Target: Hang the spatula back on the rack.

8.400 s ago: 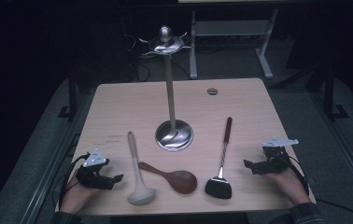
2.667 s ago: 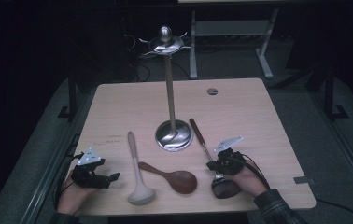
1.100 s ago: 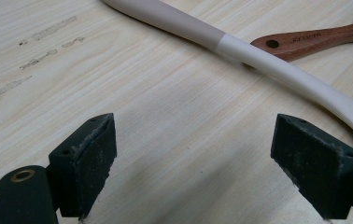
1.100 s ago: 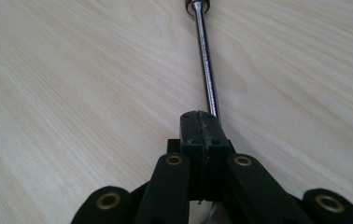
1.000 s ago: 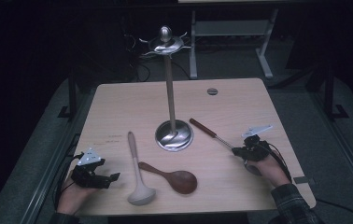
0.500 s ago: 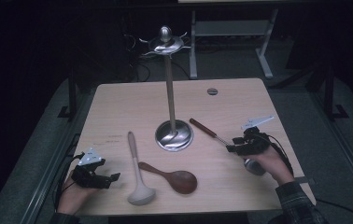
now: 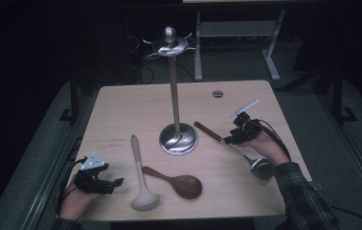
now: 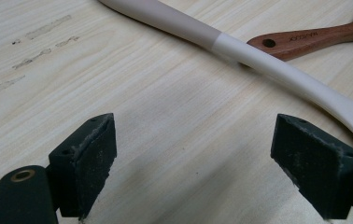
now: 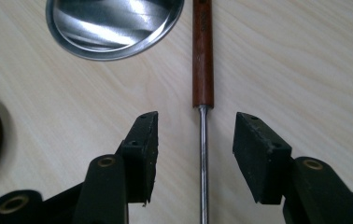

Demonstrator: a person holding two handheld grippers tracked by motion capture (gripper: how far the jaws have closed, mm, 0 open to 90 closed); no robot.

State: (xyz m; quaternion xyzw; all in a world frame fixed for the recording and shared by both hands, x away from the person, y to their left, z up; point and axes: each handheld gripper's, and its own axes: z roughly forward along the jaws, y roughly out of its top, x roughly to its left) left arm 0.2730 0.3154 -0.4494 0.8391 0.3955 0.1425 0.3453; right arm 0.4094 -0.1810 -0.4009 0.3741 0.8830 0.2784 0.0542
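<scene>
A ladle lies on the table right of centre, with a red-brown wooden handle (image 7: 208, 132), a thin metal shaft (image 9: 203, 158) and a dark bowl (image 7: 260, 167). My right gripper (image 7: 231, 139) hovers over the shaft just below the handle (image 9: 202, 56). Its jaws have just opened; the shaft runs between the pads (image 9: 144, 140) without touching them. My left gripper (image 7: 115, 183) rests open at the front left, nothing between its pads (image 8: 90, 154). A white spoon (image 7: 140, 177) and a wooden spoon (image 7: 179, 183) lie beside it. A tall metal utensil stand (image 7: 173, 91) rises mid-table.
The stand's round base (image 9: 114, 23) sits just left of the ladle handle. Hooks ring the stand's top (image 7: 170, 44). A small round cap (image 7: 217, 93) is set in the table (image 7: 121, 105) near its far edge. The white spoon's handle (image 8: 240, 51) crosses the wooden spoon's handle (image 8: 305, 39).
My right gripper has let go of the ladle and slid along its shaft toward the wooden handle, uncovering the bowl. The ladle and the left gripper have stayed in place.
</scene>
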